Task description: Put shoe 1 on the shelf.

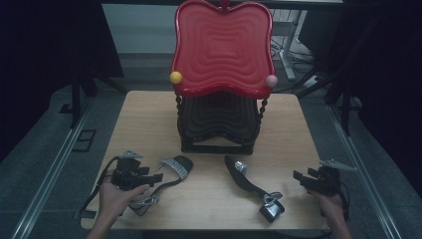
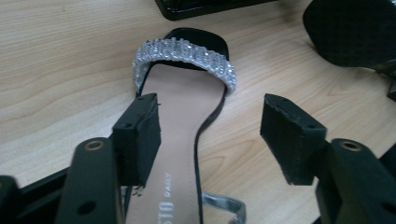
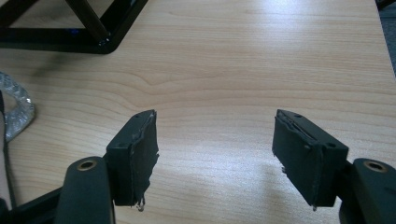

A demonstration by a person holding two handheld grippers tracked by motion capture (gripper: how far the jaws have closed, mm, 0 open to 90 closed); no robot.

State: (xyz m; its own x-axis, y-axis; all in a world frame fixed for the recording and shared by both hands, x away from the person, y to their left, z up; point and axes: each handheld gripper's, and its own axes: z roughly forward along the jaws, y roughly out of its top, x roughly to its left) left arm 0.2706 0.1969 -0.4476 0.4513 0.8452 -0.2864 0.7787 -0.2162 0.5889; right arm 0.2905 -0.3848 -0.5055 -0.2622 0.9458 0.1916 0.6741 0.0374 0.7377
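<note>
Risk first: left gripper [image 2: 210,135] has its fingers spread wide with nothing between them, hanging over the heel end of the left sandal [image 2: 180,140]; one finger [image 2: 137,140] sits above the insole while the other [image 2: 292,137] is off past the sandal's edge over bare wood, so closing here would likely pinch only the thin sole rim, or snag the loose ankle strap, and tip or drag the shoe. The jewelled toe band [image 2: 184,58] lies ahead of the fingers, well clear of them. Right gripper [image 3: 215,154] is also wide open and empty, over bare surface [image 3: 243,70], with the right sandal [image 1: 251,184] off to its left, apart from it; reaching across could knock that shoe's heel off the near edge, judging by how close it lies. Farther back stands the black rack [image 1: 219,124] with the red tray [image 1: 221,47] on top, unlikely to be bumped
</note>
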